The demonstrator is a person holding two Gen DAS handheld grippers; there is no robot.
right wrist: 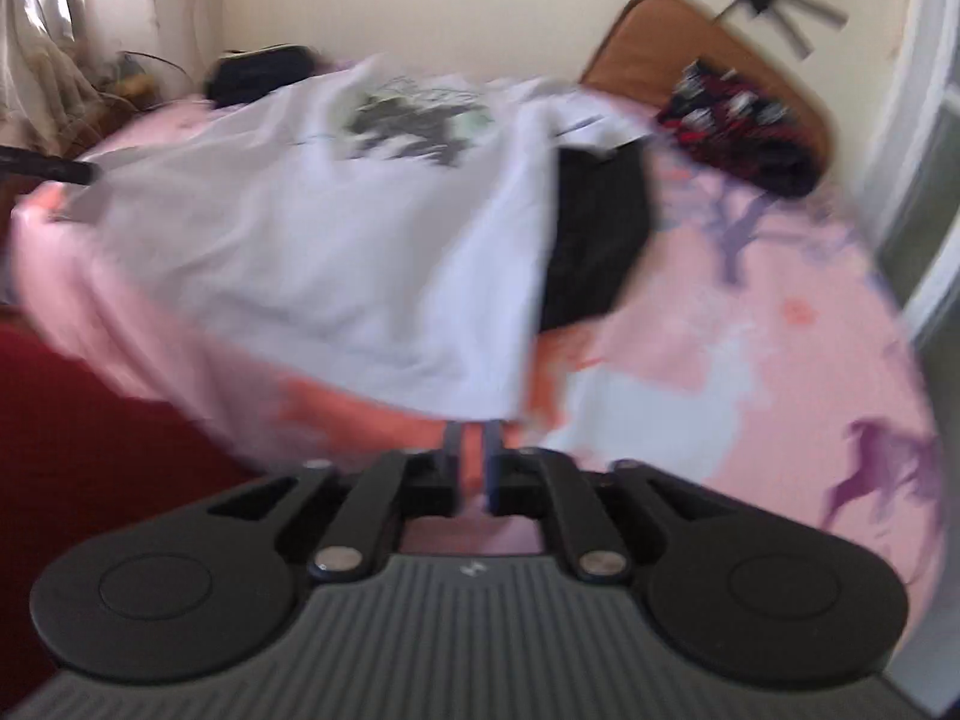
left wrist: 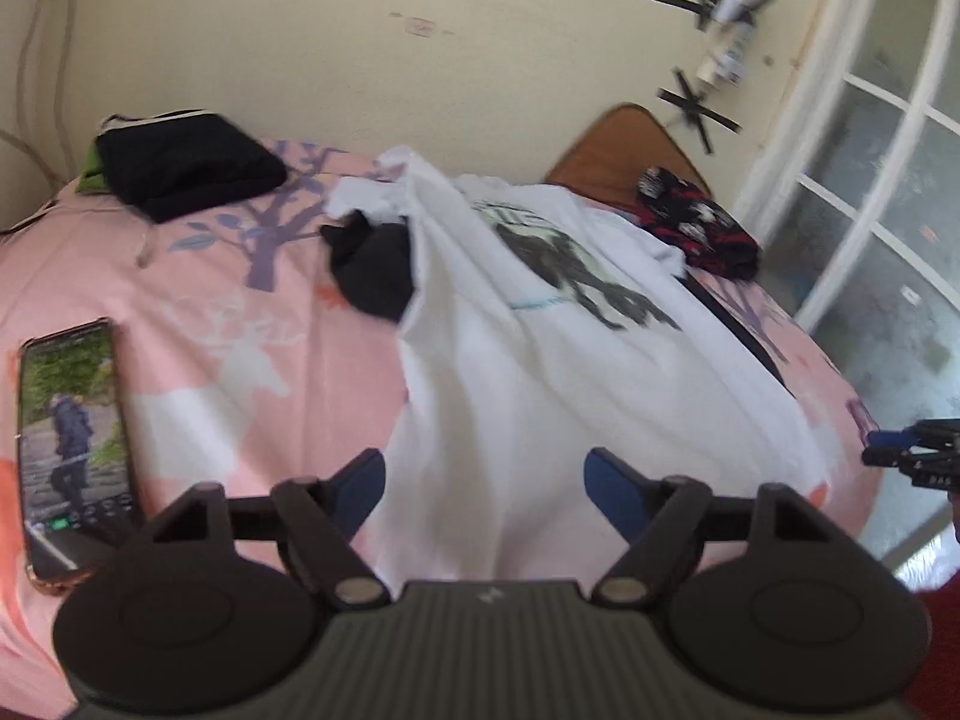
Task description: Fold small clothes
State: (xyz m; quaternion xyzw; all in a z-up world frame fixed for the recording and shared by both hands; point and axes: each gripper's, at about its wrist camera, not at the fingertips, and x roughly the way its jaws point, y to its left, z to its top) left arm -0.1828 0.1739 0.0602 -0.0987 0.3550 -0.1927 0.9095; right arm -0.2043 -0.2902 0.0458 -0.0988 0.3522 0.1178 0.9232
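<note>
A white T-shirt [left wrist: 558,348] with a dark print lies spread on the pink bedsheet [left wrist: 210,312], partly over a black garment [left wrist: 375,264]. My left gripper [left wrist: 486,480] is open, its blue pads either side of the shirt's near hem, which rises between them. In the right wrist view the shirt [right wrist: 312,228] lies across the bed with the black garment [right wrist: 594,240] beside it. My right gripper [right wrist: 474,450] is nearly shut just below the shirt's near corner; whether it pinches cloth I cannot tell. The right gripper also shows at the right edge of the left wrist view [left wrist: 912,456].
A phone [left wrist: 72,450] with a lit screen lies on the sheet at the left. A folded black garment [left wrist: 186,168] sits at the far left, a red-black patterned one [left wrist: 696,222] at the far right by a wooden headboard [left wrist: 618,150]. Glass door on the right, red floor [right wrist: 90,420] below.
</note>
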